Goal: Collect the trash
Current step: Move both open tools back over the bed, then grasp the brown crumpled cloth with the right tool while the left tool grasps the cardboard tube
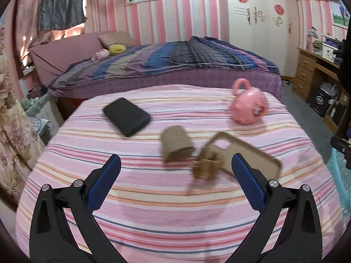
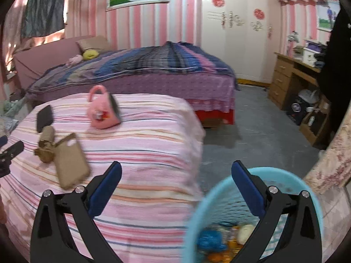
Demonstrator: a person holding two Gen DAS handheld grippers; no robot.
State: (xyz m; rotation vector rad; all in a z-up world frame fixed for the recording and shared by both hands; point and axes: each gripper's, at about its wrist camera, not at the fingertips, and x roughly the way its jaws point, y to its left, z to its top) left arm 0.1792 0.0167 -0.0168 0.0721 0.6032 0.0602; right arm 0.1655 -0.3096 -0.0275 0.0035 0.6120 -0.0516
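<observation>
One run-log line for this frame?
left gripper: open, over striped cover | right gripper: open, above blue basket | cardboard scrap: uncollected

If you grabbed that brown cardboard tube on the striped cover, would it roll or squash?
The cardboard tube lies on its side, so a nudge may roll it. It looks hollow and already slightly flattened, so probably light and crushable.

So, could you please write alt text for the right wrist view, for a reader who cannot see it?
The open right gripper hovers over a pink striped bedcover and a light blue plastic mesh basket holding colourful trash. On the cover lie a tan phone case, crumpled brown cardboard, a brown cardboard tube, a black rectangular case and a pink toy bag.
</observation>
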